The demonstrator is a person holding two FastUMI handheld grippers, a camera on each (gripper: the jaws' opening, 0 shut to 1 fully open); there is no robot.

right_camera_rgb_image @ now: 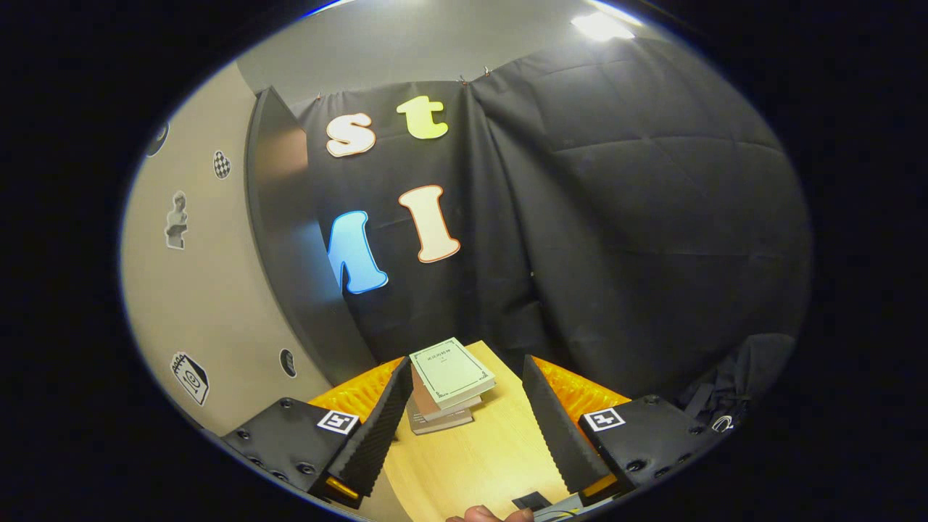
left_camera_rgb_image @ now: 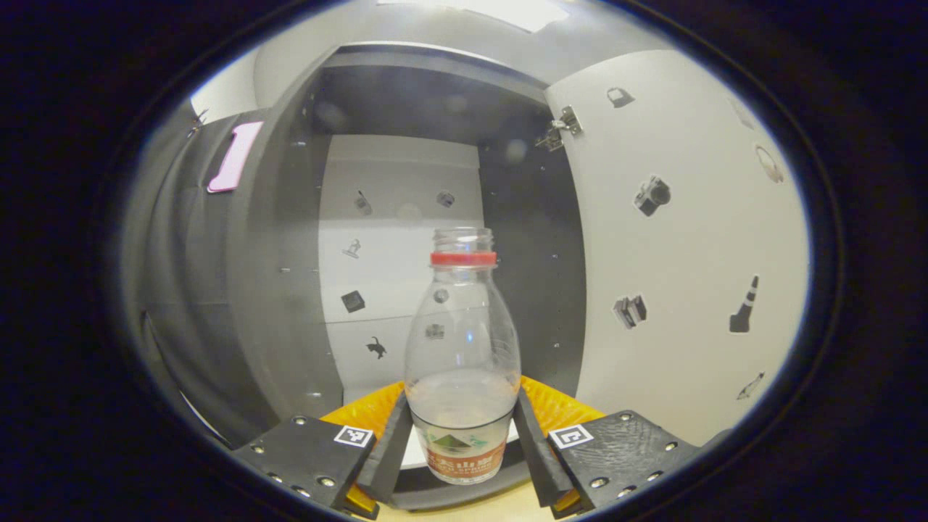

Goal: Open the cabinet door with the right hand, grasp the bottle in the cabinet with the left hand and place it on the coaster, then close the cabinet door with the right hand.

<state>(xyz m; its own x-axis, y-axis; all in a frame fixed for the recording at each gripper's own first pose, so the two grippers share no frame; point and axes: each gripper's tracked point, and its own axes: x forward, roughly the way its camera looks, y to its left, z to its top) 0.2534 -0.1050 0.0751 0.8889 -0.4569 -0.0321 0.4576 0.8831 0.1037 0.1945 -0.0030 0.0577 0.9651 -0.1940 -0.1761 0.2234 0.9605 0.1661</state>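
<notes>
A clear plastic bottle (left_camera_rgb_image: 462, 341) with a red neck ring, no cap and a little water stands upright between my left gripper's fingers. The left gripper (left_camera_rgb_image: 464, 435) is shut on the bottle's lower body, both pads pressing its sides. Behind it is the open dark cabinet (left_camera_rgb_image: 406, 109) with a white back panel. The white cabinet door (left_camera_rgb_image: 689, 239), dotted with small stickers, is swung open on the right, its hinge (left_camera_rgb_image: 562, 129) at the top. In the right gripper view my right gripper (right_camera_rgb_image: 460, 428) is open with nothing between its fingers, beside the door's outer face (right_camera_rgb_image: 196, 290).
A short stack of books (right_camera_rgb_image: 448, 377) lies on the wooden table (right_camera_rgb_image: 478, 457) ahead of the right gripper. A small dark flat object (right_camera_rgb_image: 531, 500) and a fingertip (right_camera_rgb_image: 480, 513) show at the bottom edge. Black cloth walls the booth behind.
</notes>
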